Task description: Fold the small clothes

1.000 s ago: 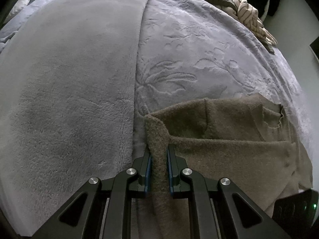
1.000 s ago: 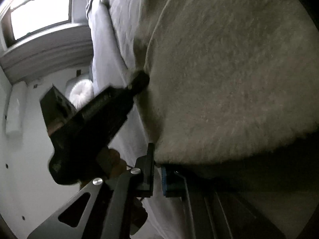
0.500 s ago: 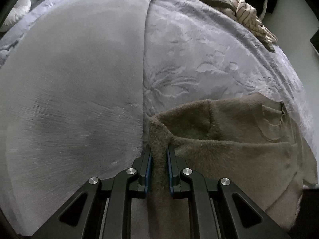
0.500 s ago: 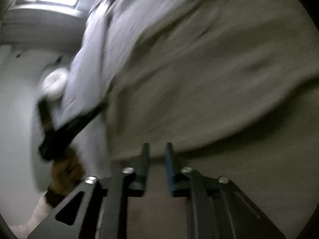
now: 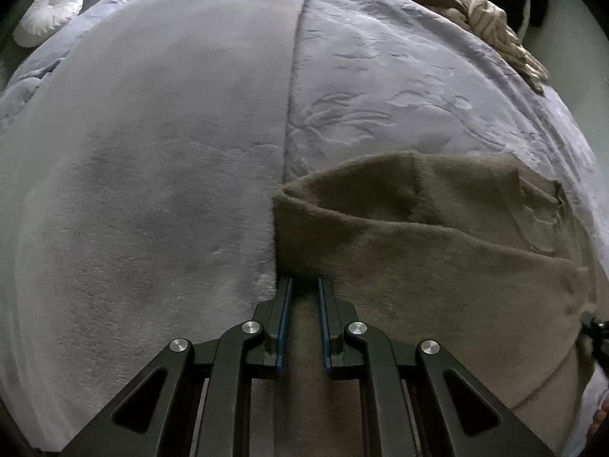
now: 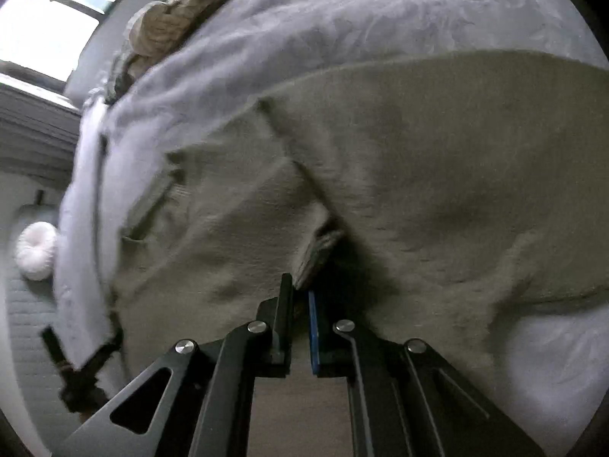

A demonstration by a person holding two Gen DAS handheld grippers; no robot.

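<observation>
While I hold both grippers over the bed, this is what I see.

Garment: an olive-brown knit sweater (image 5: 437, 251) lies partly folded on the bed, one edge doubled over toward my left gripper; it fills most of my right wrist view (image 6: 418, 160).
Left gripper (image 5: 304, 289): my fingers are narrow and pinched on a strip of the sweater's folded edge, which runs up between the blue pads.
Right gripper (image 6: 300, 289): my fingers are drawn almost together, and a small ribbed flap of the sweater sits at the tips; I cannot tell whether the pads actually pinch it.
Under the sweater: an embossed lavender bedspread (image 5: 418, 87) with a leaf pattern.
Beside it: a plain plush grey blanket (image 5: 152, 152), its edge touching the sweater's left corner.
Far end of bed: a heap of beige and dark clothes (image 5: 487, 19).
Off the bed: a round white cushion (image 5: 49, 11).
Upper left, right wrist view: a bright window (image 6: 49, 26).
</observation>
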